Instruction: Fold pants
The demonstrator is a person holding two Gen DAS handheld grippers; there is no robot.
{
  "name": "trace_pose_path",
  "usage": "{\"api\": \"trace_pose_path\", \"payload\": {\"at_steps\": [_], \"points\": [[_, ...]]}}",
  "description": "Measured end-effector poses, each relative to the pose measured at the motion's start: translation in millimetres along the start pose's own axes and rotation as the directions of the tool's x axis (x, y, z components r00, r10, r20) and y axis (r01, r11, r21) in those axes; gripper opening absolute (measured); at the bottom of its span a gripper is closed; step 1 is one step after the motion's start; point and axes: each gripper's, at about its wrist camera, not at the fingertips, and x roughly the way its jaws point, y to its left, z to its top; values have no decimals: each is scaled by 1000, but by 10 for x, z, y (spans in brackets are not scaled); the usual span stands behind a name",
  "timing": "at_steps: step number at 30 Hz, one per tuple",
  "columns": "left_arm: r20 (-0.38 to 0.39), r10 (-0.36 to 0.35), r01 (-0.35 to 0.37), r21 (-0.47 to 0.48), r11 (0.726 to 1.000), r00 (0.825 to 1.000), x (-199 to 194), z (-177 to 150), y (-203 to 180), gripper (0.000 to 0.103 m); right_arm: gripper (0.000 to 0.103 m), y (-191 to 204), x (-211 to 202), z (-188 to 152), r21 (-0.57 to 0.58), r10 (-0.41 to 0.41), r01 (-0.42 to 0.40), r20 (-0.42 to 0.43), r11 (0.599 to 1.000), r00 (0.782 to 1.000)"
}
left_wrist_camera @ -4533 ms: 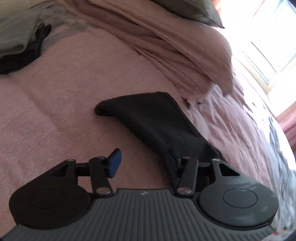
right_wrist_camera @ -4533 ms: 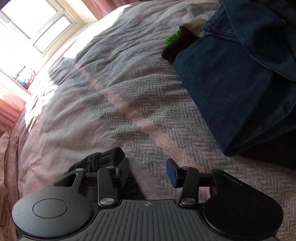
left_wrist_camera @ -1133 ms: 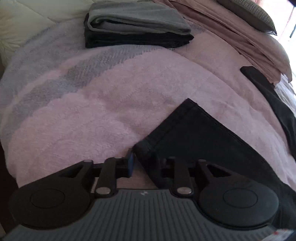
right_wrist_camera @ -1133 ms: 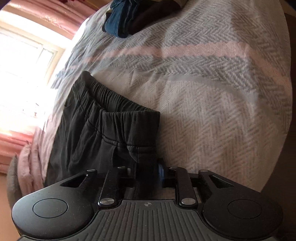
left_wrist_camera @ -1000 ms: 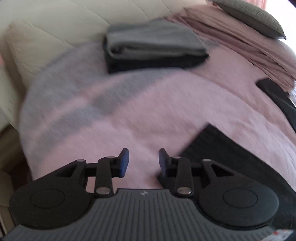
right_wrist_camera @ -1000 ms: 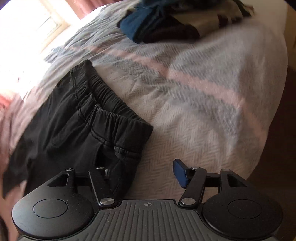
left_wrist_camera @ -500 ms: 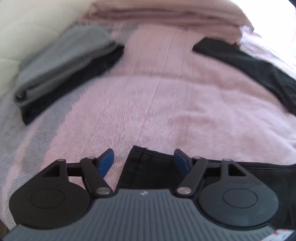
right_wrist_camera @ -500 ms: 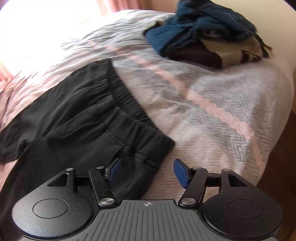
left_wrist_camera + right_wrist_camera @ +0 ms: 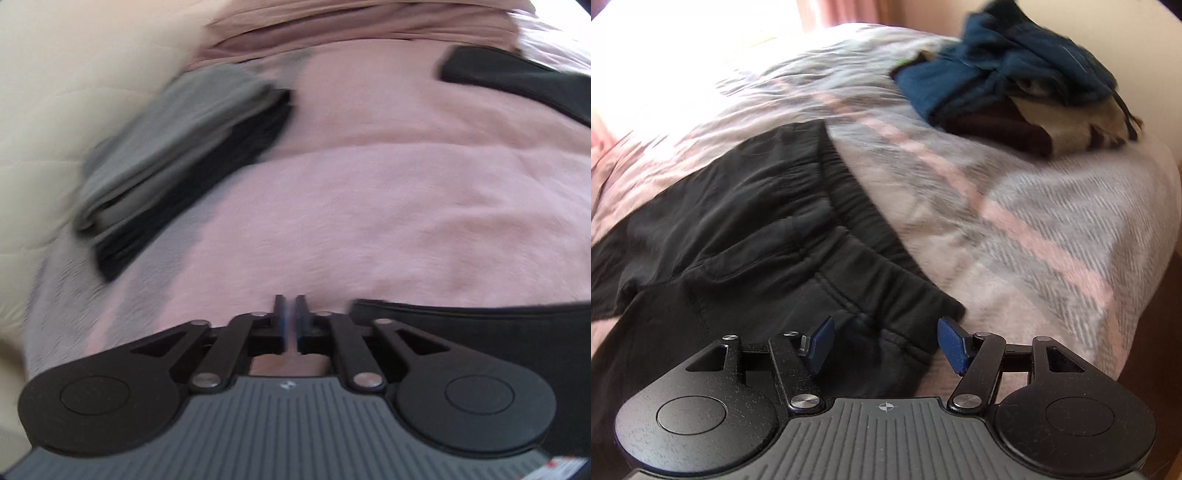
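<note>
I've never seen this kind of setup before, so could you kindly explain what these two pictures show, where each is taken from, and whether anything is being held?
There is no robot here: a person holds a two-finger claw in each hand, and a fisheye camera on each claw looks forward along its fingers. The dark shape at the bottom of each picture is the claw itself.

The left wrist view shows the left claw over a pink blanket. Its jaws are closing and almost together, with nothing between them; the hem of the black pants lies just to its right. Farther off sits a folded grey and black stack.

The right wrist view shows the right claw wide open above the pants' waistband, not gripping it. A loose pile of clothes lies at the far end of the bed.

So nothing is held right now.
</note>
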Motion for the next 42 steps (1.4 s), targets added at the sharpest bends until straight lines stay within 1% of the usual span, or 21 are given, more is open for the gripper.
{"api": "trace_pose_path", "payload": {"at_steps": [2, 3, 4, 6, 7, 10, 11, 13, 14, 15, 17, 18, 20, 21, 22, 24, 29, 32, 35, 38, 42], "points": [[21, -32, 33, -67, 997, 999, -252, 16, 94, 17, 59, 221, -68, -10, -118, 26, -20, 46, 993, 999], [47, -75, 78, -65, 995, 996, -416, 7, 73, 26, 59, 354, -93, -37, -169, 57, -47, 60, 984, 997], [63, -130, 133, -40, 990, 989, -619, -8, 8, 40, 59, 492, -109, -75, -213, 100, -83, 66, 973, 993], [91, -239, 239, 9, 971, 967, -960, -80, -195, 52, 59, 768, -108, -189, -298, 176, -152, 56, 942, 983], [100, -299, 297, 33, 954, 949, -1123, -148, -322, 55, 59, 916, -88, -272, -339, 208, -183, 39, 923, 977], [52, -404, 401, 59, 914, 913, -1326, -374, -749, 59, 59, 1245, 59, -553, -413, 234, -240, -66, 878, 970], [27, -410, 408, 55, 911, 912, -1346, -476, -851, 59, 59, 1287, 124, -657, -428, 228, -256, -116, 867, 967], [-58, -400, 402, 33, 915, 915, -1326, -702, -987, 58, 59, 1314, 225, -953, -493, 140, -221, -197, 841, 970], [-106, -383, 387, 16, 922, 918, -1334, -845, -1038, 59, 60, 1265, 183, -1052, -517, 137, -213, -181, 829, 974], [-112, -368, 371, 5, 929, 923, -1369, -973, -1019, 59, 60, 1194, 115, -1143, -537, 144, -209, -161, 818, 976], [-134, -341, 343, -6, 939, 930, -1510, -1153, -971, 59, 60, 1084, 40, -1185, -529, 137, -218, -189, 820, 973], [-155, -339, 338, -36, 941, 928, -1549, -1197, -918, 59, 60, 1059, -4, -1153, -528, 130, -223, -206, 820, 970], [-232, -314, 308, -62, 949, 921, -1684, -1255, -872, 58, 60, 1060, -40, -1067, -538, 60, -223, -304, 813, 951], [-245, -289, 286, -50, 957, 925, -1789, -1278, -851, 51, 60, 1038, -68, -1021, -531, 43, -228, -337, 816, 940], [-241, -271, 270, -37, 962, 932, -1927, -1297, -824, 46, 60, 989, -152, -961, -515, 57, -237, -341, 824, 938], [-235, -255, 256, -26, 966, 938, -2250, -1274, -827, 47, 60, 843, -430, -797, -475, 125, -272, -318, 837, 940], [-181, -324, 313, -85, 946, 929, -3207, -1202, -884, 55, 60, 581, -1062, -406, -431, 213, -331, -299, 840, 930], [-137, -355, 345, -93, 934, 925, -3748, -1207, -1020, 61, 61, 450, -1452, -244, -457, 247, -358, -285, 814, 926], [-93, -383, 376, -88, 923, 919, -4216, -1236, -1095, 62, 62, 293, -1825, -160, -491, 304, -395, -258, 776, 917], [-70, -383, 377, -85, 922, 921, -4623, -1312, -1175, 65, 65, 157, -2101, -107, -511, 349, -425, -243, 747, 905], [-58, -374, 369, -76, 926, 926, -5051, -1460, -1248, 65, 67, 0, -2288, -124, -543, 359, -434, -245, 719, 901]]}}
